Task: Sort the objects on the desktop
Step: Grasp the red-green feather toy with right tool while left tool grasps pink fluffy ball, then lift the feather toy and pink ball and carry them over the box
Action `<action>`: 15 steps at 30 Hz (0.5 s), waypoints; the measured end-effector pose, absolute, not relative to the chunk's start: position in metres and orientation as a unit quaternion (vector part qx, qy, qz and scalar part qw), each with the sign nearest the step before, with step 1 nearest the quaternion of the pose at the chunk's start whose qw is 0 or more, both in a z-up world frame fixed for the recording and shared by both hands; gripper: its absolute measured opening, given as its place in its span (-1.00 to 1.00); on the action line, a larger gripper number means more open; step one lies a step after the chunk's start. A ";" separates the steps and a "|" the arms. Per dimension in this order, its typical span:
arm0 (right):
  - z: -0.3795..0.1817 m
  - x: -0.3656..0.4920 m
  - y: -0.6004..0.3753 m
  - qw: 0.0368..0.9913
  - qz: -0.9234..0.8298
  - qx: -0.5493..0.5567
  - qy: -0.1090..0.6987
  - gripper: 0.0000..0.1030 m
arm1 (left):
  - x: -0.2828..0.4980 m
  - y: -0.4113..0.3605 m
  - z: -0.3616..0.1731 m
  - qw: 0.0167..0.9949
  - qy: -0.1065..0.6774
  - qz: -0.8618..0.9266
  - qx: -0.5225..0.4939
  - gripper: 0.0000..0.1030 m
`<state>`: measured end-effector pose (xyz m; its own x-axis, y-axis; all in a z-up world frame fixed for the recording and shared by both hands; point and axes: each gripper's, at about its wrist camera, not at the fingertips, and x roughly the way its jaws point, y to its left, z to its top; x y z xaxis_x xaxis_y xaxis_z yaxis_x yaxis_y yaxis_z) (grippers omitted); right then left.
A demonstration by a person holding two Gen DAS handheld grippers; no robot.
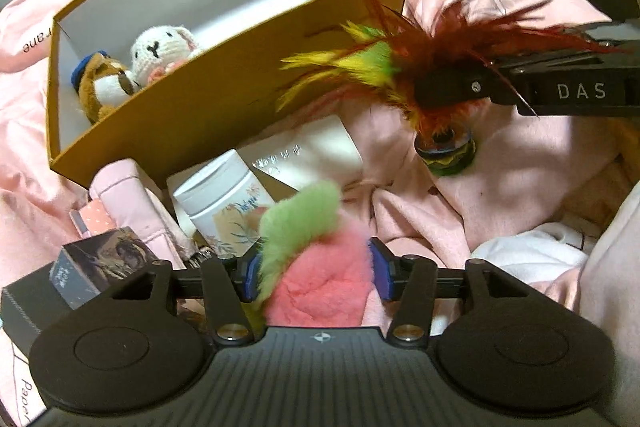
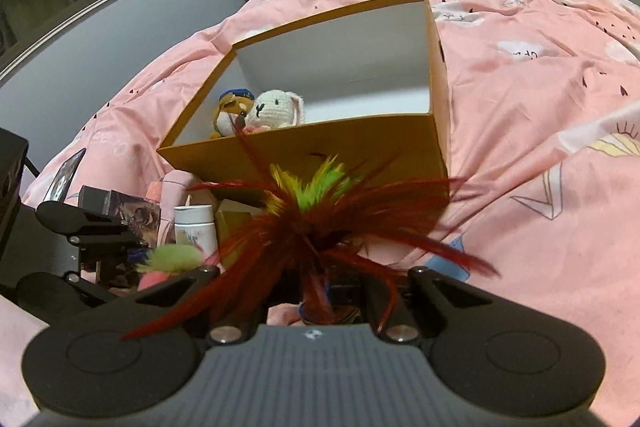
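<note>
Feathers, dark red with yellow and green tips, fan out from the feather toy (image 2: 312,219) clamped in the right tongs (image 2: 320,291); the toy hangs in the lower middle of the right wrist view, just short of the near wall of the cardboard box (image 2: 304,155); its weighted base (image 1: 444,151) dangles below the jaws in the left wrist view. The risk, as I judge it: the long plumes could brush that wall and spill the toy outside, or the narrow grip could slip. The left tongs (image 1: 316,267) stand apart around a pink and green plush (image 1: 320,275), pads not clearly pressing; it may drop onto the pink bedding (image 1: 500,187) instead of joining the crochet rabbit (image 1: 160,51) in the box.
</note>
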<state>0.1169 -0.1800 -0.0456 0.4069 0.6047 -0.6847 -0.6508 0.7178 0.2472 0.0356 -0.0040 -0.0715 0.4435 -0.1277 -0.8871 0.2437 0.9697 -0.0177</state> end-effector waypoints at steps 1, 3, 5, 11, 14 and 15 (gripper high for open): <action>-0.046 0.116 -0.179 0.838 0.376 -0.032 0.394 -0.82 | 0.036 -0.005 -0.073 0.844 0.522 -0.107 0.058 0.18; -0.047 0.115 -0.179 0.838 0.378 -0.035 0.392 -0.82 | 0.038 -0.008 -0.077 0.836 0.535 -0.106 0.062 0.19; -0.047 0.115 -0.180 0.836 0.380 -0.035 0.394 -0.81 | 0.040 -0.010 -0.080 0.829 0.544 -0.109 0.065 0.19; -0.050 0.114 -0.178 0.831 0.388 -0.040 0.397 -0.80 | 0.048 -0.007 -0.092 0.807 0.575 -0.121 0.052 0.18; -0.051 0.113 -0.176 0.828 0.392 -0.044 0.399 -0.79 | 0.051 -0.006 -0.096 0.801 0.584 -0.123 0.045 0.18; -0.051 0.112 -0.176 0.827 0.393 -0.046 0.400 -0.79 | 0.052 -0.004 -0.098 0.801 0.585 -0.123 0.042 0.17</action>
